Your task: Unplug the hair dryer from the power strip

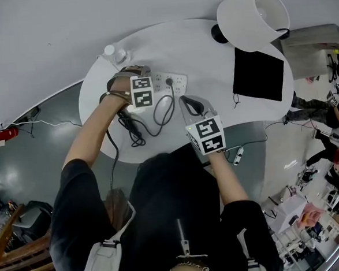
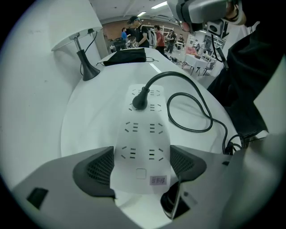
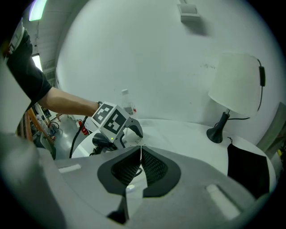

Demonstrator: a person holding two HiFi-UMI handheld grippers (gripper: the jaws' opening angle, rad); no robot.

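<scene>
A white power strip (image 2: 142, 134) lies on the round white table (image 1: 210, 54). A black plug (image 2: 139, 102) sits in a far socket, and its cord (image 2: 196, 117) loops off to the right. My left gripper (image 2: 142, 166) points steeply down with its jaws open. They straddle the strip's near end, and the pads do not visibly press on it. The hair dryer's dark body (image 1: 131, 122) lies under my left hand, mostly hidden. My right gripper (image 3: 141, 150) is shut and empty, hovering right of the strip (image 1: 171, 83) and aimed at the left gripper (image 3: 132, 132).
A white-shaded lamp (image 1: 254, 17) with a black base (image 2: 87, 69) stands at the table's far right. A black pouch (image 1: 259, 73) lies beside it and a clear bottle (image 1: 116, 53) stands at the far left. The table edge runs close to my body.
</scene>
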